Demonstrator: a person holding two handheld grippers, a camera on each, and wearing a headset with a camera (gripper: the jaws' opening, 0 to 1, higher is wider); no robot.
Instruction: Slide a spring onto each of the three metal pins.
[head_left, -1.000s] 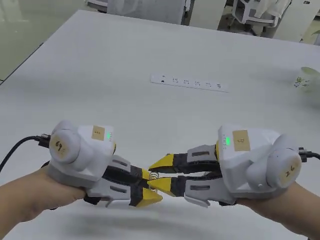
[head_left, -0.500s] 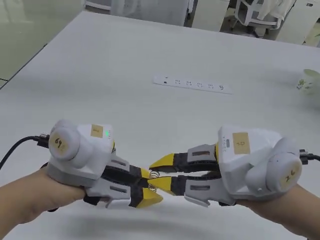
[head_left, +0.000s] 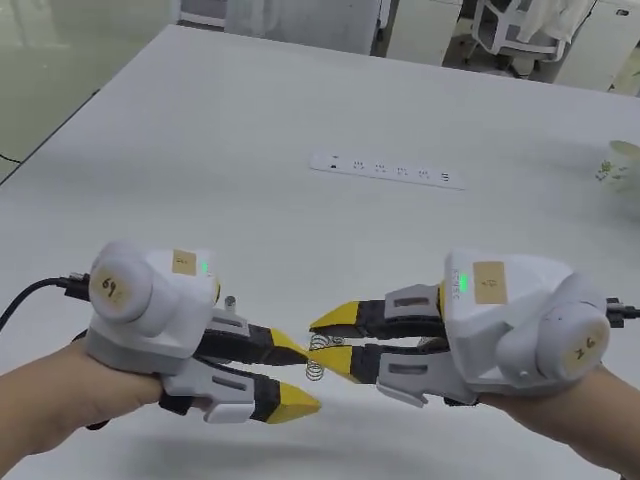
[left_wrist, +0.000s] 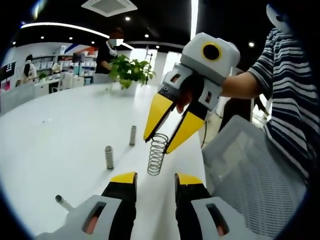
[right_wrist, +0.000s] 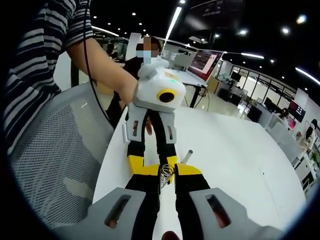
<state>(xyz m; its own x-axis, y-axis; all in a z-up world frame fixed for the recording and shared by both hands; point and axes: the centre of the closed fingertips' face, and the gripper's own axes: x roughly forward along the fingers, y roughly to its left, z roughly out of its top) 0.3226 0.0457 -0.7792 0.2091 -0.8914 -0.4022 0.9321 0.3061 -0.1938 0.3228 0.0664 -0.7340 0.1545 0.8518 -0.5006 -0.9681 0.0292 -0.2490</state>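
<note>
A small coil spring (head_left: 316, 362) hangs upright from my right gripper (head_left: 328, 340), which is shut on its top end. In the left gripper view the same spring (left_wrist: 157, 155) dangles just above the white table between the right gripper's (left_wrist: 157, 145) yellow tips. My left gripper (head_left: 297, 378) faces it from the left, open and holding nothing; its jaws (left_wrist: 156, 179) flank the spring's lower end without touching. Two metal pins (left_wrist: 109, 157) (left_wrist: 132, 135) stand upright on the table and a third (left_wrist: 59, 200) lies nearer. One pin (head_left: 230, 300) shows beside the left gripper. The right gripper view has the spring (right_wrist: 167, 176) in its jaws (right_wrist: 166, 171).
A white power strip (head_left: 385, 170) lies across the middle of the table (head_left: 300, 100). A pale cup (head_left: 622, 160) sits at the far right edge. A grey mesh chair (left_wrist: 250, 170) is close behind the near table edge, and a potted plant (left_wrist: 131, 72) stands at the far end.
My left gripper has drawn back to the left and its jaws have spread. The spring now hangs from the right gripper alone. A pin has come into sight beside the left gripper.
</note>
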